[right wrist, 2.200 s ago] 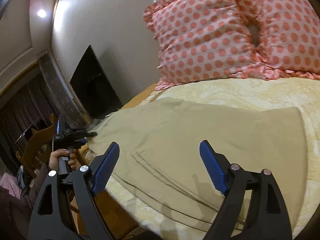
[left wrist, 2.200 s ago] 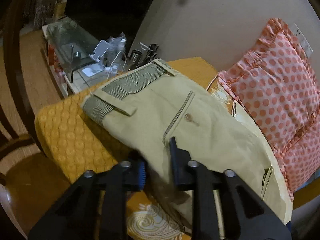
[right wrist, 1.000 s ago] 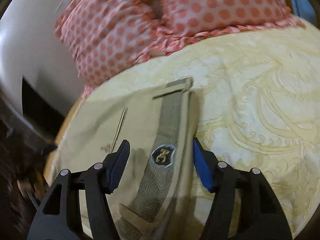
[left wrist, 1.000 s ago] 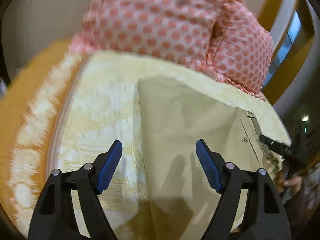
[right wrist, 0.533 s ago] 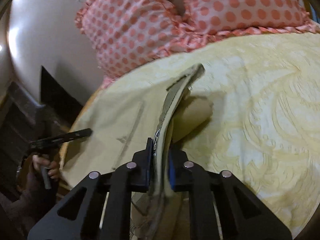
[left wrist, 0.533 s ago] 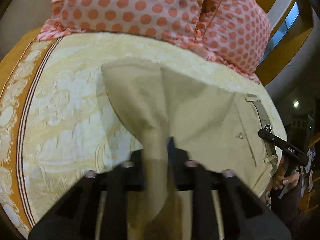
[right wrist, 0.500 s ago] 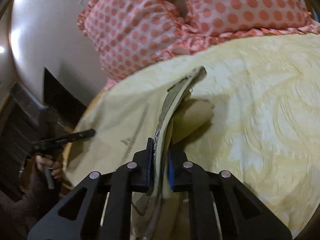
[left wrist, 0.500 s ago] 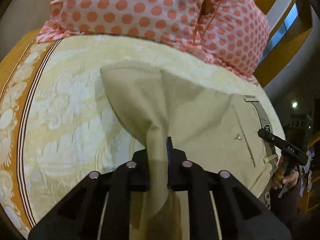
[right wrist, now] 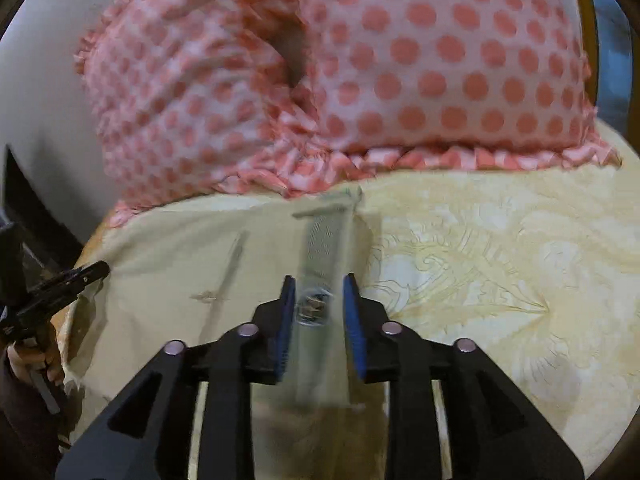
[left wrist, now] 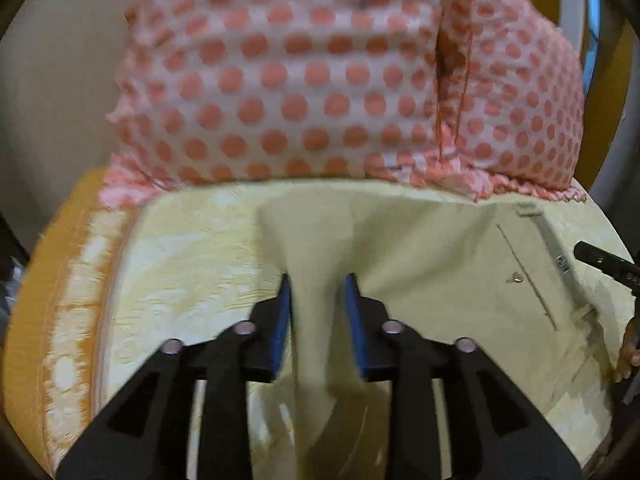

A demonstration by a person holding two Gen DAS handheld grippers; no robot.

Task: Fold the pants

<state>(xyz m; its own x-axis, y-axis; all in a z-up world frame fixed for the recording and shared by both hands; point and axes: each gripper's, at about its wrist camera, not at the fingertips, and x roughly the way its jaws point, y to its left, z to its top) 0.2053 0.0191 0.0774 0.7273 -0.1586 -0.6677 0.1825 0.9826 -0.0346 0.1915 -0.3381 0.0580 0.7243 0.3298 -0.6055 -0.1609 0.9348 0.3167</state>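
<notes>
Folded khaki pants point(left wrist: 432, 272) lie on the yellow patterned bedspread point(left wrist: 188, 264), close to the pillows. My left gripper point(left wrist: 318, 296) has its jaws slightly apart around a raised fold at the pants' left edge. My right gripper point(right wrist: 318, 296) has its jaws slightly apart around the grey striped waistband point(right wrist: 324, 240) with its round label, at the pants' point(right wrist: 168, 272) right edge. Each gripper shows in the other's view, the right one point(left wrist: 600, 262) and the left one point(right wrist: 60, 284).
Two pink pillows with coral dots point(left wrist: 304, 80) point(right wrist: 360, 60) lean against the wall just behind the pants. The orange bed border point(left wrist: 44, 280) marks the left edge. Bare bedspread point(right wrist: 500, 272) extends to the right of the waistband.
Both grippers, shut on the pants half a second ago, now have their jaws parted a little. The lifted fold and waistband have dropped lower onto the bed, nearer the pillows.
</notes>
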